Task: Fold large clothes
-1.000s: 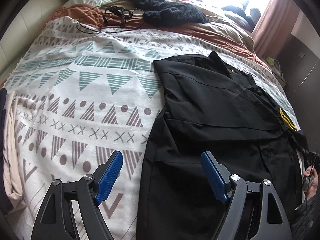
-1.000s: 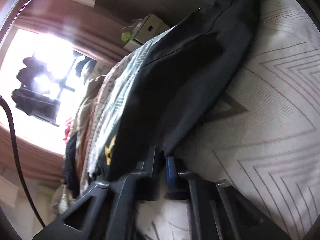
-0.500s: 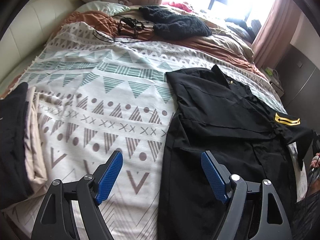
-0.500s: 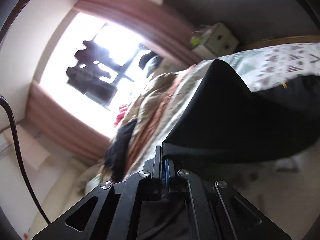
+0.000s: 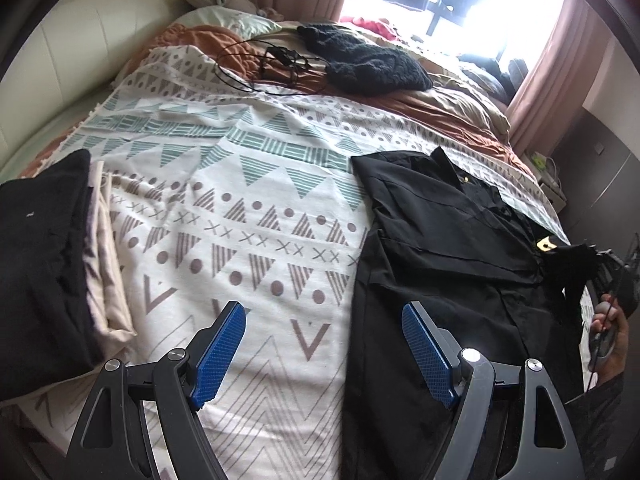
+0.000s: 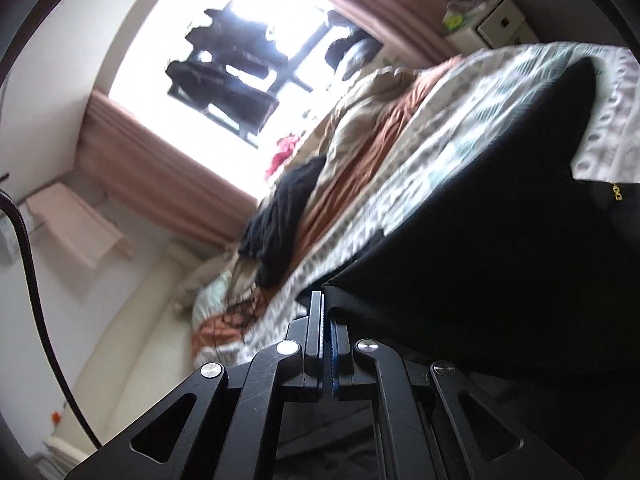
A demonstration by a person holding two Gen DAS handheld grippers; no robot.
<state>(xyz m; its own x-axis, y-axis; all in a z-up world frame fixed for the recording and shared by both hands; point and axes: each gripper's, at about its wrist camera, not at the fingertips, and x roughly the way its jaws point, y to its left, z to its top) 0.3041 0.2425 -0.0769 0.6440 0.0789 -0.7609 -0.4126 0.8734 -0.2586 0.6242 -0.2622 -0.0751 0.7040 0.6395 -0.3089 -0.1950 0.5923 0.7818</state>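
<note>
A large black garment with a collar and a small gold emblem lies spread on the right half of the bed, on a white cotton bedspread printed with green and brown triangles, dots and crosses. The left hand-held gripper hangs above the near edge of the bed with its blue-padded fingers wide apart and nothing between them; the left pad is over the bedspread, the right pad over the garment's left edge.

The right hand-held gripper is clamped together on a black edge of the garment, and the cloth rises from the bed to its tip in a taut sheet (the right wrist view is rolled and partly blurred). In the left wrist view that lifted corner shows at the far right, beside a person's hand.

A stack of folded clothes, black over pale beige, sits at the bed's left edge. Farther up the bed lie a black knitted item and a tangle of thin black cable on a rust-brown blanket. Pink curtains frame a bright window.
</note>
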